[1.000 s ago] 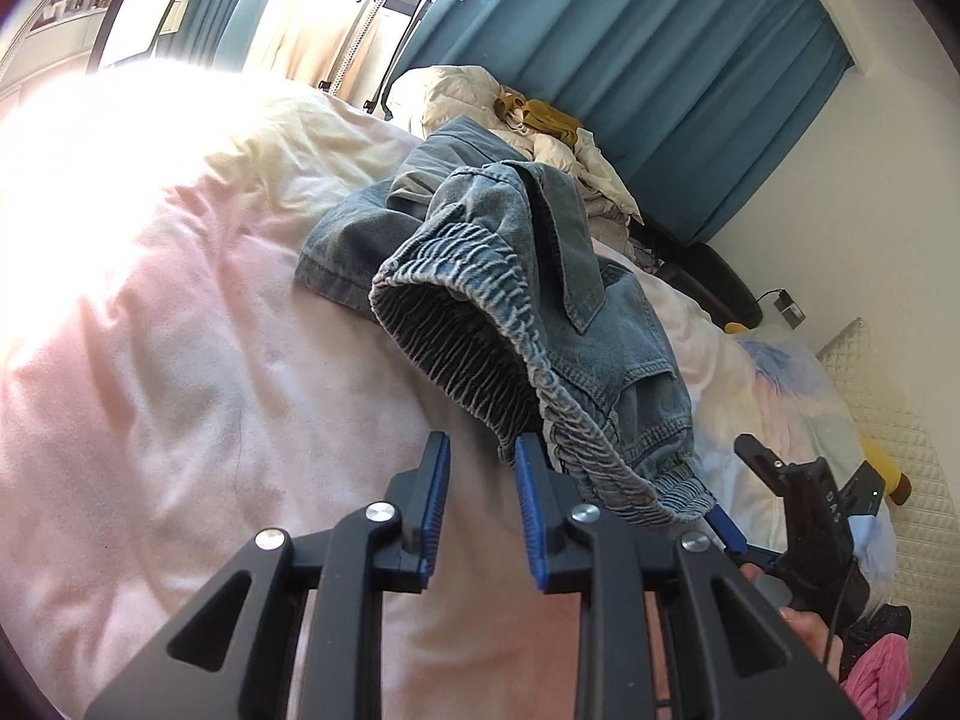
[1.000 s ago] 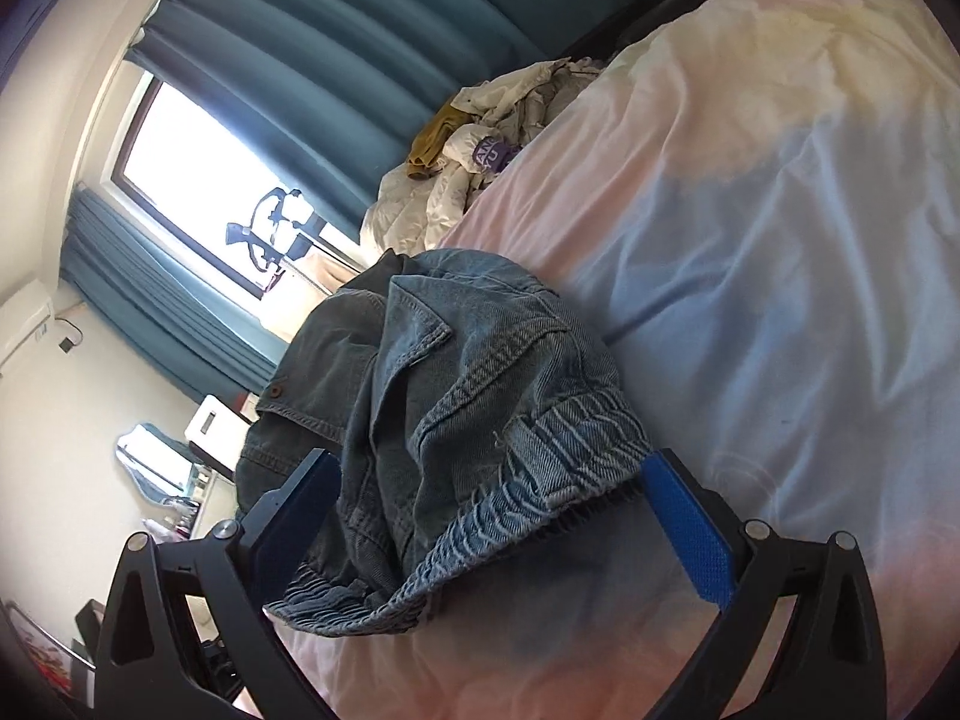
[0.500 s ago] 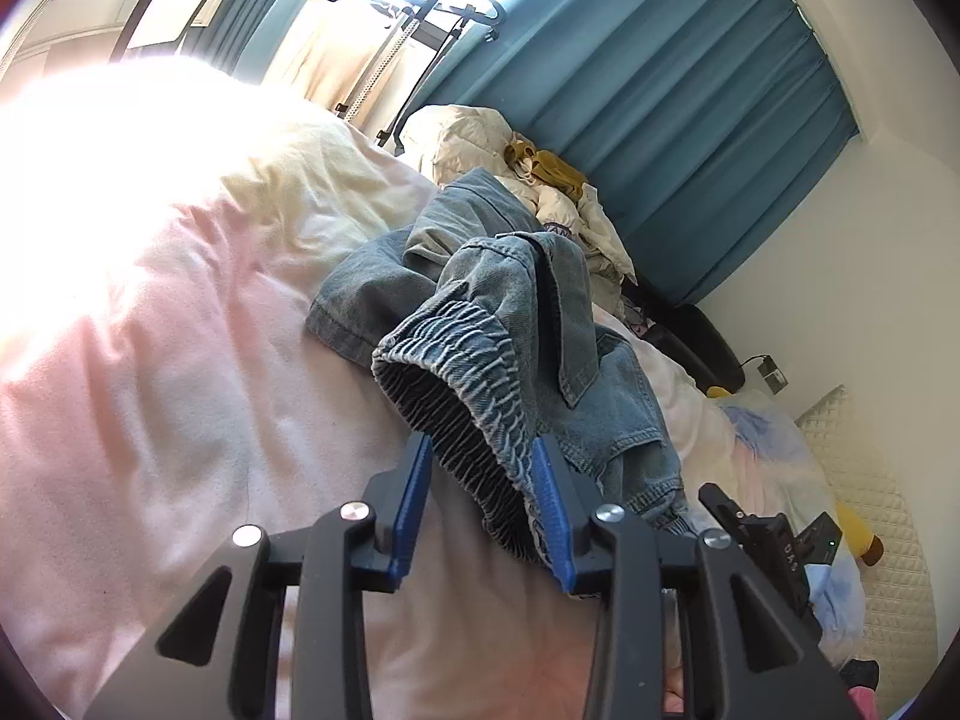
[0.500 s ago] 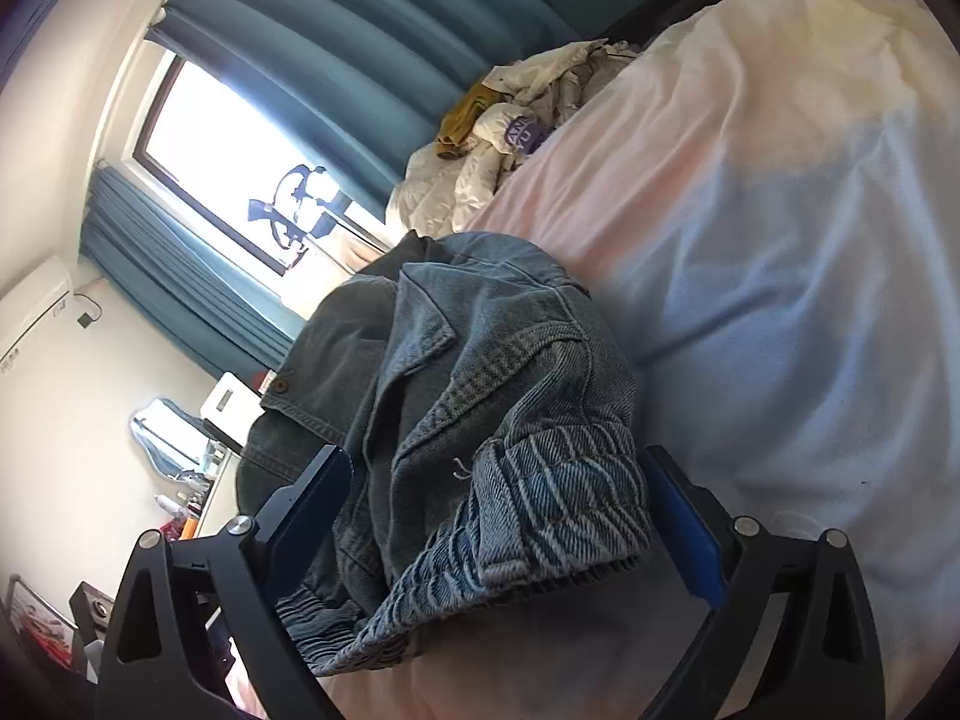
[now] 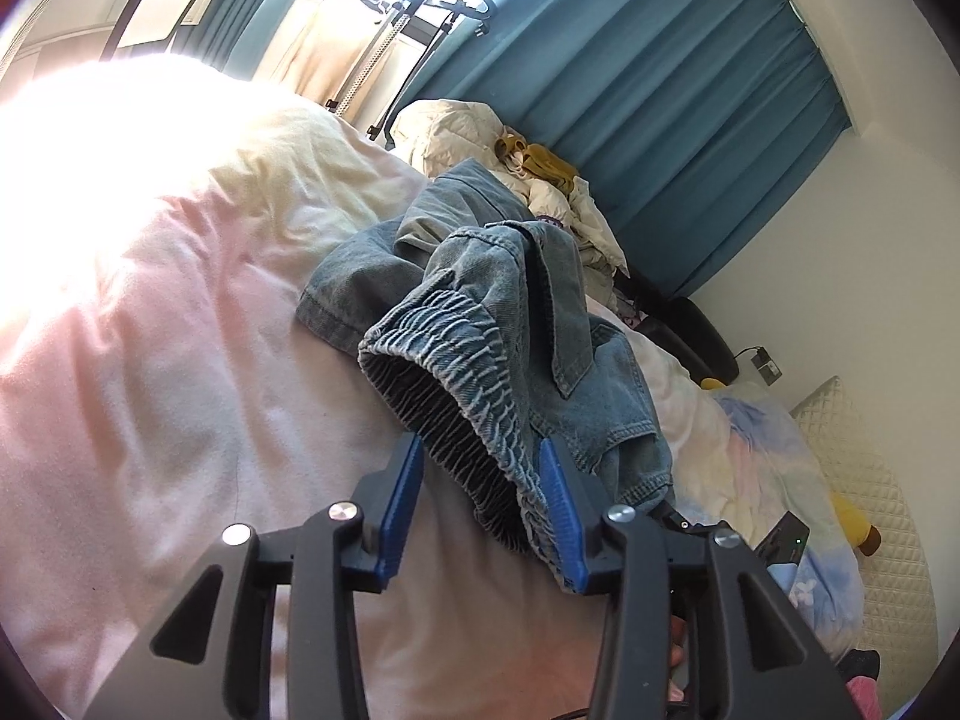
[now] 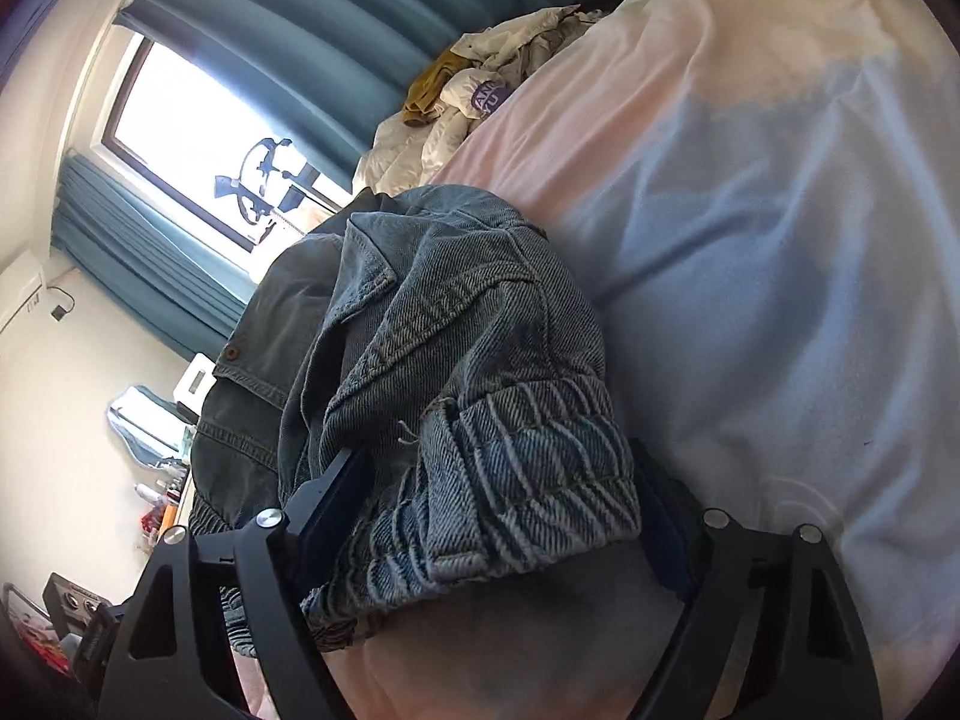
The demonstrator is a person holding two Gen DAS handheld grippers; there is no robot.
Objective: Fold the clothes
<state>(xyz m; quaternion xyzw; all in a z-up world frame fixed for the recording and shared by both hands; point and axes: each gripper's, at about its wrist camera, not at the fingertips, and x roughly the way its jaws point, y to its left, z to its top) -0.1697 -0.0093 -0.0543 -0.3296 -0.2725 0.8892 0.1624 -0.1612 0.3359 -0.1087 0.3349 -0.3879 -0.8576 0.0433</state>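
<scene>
A crumpled pair of blue denim jeans [image 5: 498, 300] lies on the pink and pale blue bedspread [image 5: 150, 360], its elastic waistband [image 5: 456, 372] turned towards me. My left gripper [image 5: 480, 444] straddles the near edge of that waistband. Its jaws are opening, and the blue pads [image 5: 399, 498] stand on either side of the band without squeezing it. In the right wrist view the gathered waistband [image 6: 528, 480] fills the gap of my right gripper [image 6: 495, 462]. Its jaws are closing around the band but still stand wide. Denim hides part of the right gripper's left finger.
A heap of white and mustard clothes [image 5: 540, 180] lies at the far end of the bed, in front of teal curtains [image 5: 660, 120]. A drying rack [image 5: 420, 12] stands by the window. A quilted pillow [image 5: 870, 480] and a yellow toy [image 5: 852, 522] are at the right.
The left jaws have widened and slid forward around the waistband's edge. The right gripper has moved in closer and lower, and its jaws have narrowed around the band.
</scene>
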